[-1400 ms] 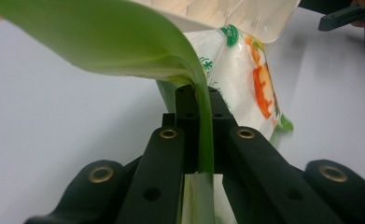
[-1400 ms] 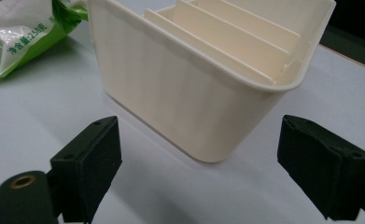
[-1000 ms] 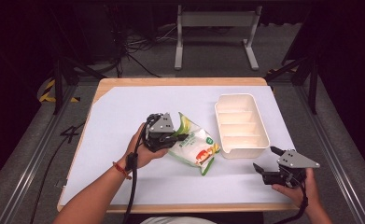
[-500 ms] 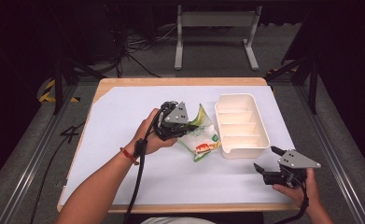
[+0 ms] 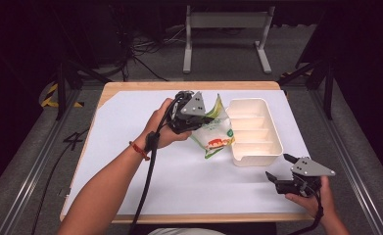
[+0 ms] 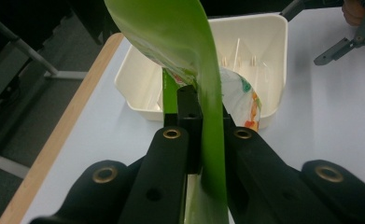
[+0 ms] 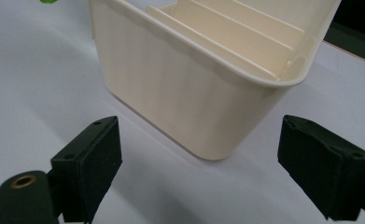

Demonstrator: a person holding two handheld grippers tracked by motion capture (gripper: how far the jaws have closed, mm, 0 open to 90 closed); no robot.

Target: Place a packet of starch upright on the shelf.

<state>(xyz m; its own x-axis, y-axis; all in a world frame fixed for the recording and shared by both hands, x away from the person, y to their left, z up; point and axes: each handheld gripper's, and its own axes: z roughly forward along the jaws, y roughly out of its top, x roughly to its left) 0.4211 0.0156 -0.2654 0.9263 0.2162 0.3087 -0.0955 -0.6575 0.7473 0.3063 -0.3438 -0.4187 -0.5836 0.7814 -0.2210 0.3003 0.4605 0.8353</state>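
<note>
Jaws of the left gripper [image 5: 206, 119] pinch the green edge of the snack bag [image 5: 213, 134], which hangs off the table at nine o'clock of the tray [image 5: 257, 156], ready for dropping in. Right gripper [image 5: 280, 168] waits spread at the tray's five o'clock.

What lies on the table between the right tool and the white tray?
Nothing: in the right gripper view, bare white table runs from the open right tool to the tray.

A lab or test room: the white-topped table [image 5: 130, 127] stands on grey carpet, with loose cables [image 5: 145, 49], a metal stand [image 5: 226, 29] and dark surroundings behind it.
</note>
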